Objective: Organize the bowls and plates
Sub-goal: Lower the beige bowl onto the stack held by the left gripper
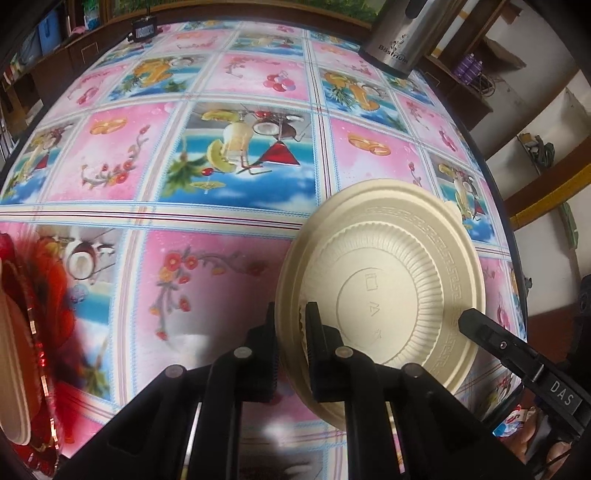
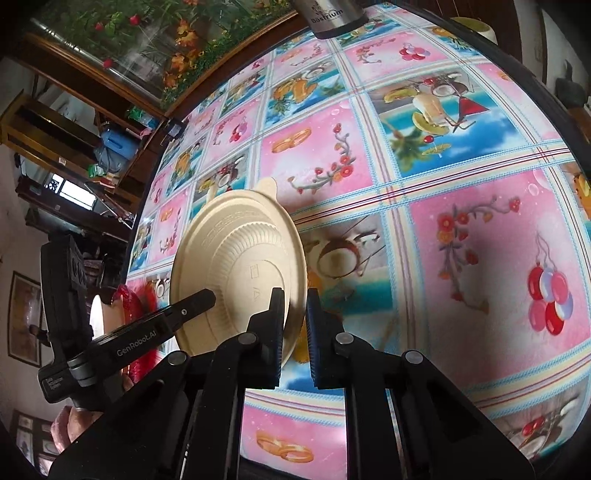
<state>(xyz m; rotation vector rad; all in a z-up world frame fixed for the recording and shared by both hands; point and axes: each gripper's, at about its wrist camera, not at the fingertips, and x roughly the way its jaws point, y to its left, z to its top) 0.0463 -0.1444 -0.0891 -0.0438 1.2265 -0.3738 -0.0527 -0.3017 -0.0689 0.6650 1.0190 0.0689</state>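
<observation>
A: Where's the plate sitting in these two views?

B: The cream paper plate (image 1: pixel 384 291) fills the lower right of the left wrist view, underside showing, with ribbed rings and a Greek-key band. It's tilted up off the desk (image 1: pixel 229 192), which wears a pink and blue fruit-print cloth. In the right wrist view it stands left of centre, a small tab at its top edge.

A: And the tongs?

B: The left tongs (image 1: pixel 293 321) are narrowed onto the plate's near-left rim, one finger on each side of it. The right tongs (image 2: pixel 295 317) pinch the opposite rim; the plate's edge runs between their fingers. Each pair shows up in the other's view as a black arm across the plate's face.

A: Anything else around?

B: A red dish (image 1: pixel 55 332) with more cream plates stacked in it, blurred, at the left edge of the left wrist view. A steel flask (image 1: pixel 397 37) stands at the upper right, at the desk's far edge. A small dark object (image 1: pixel 143 29) rests upper left; I can't tell what it is.
</observation>
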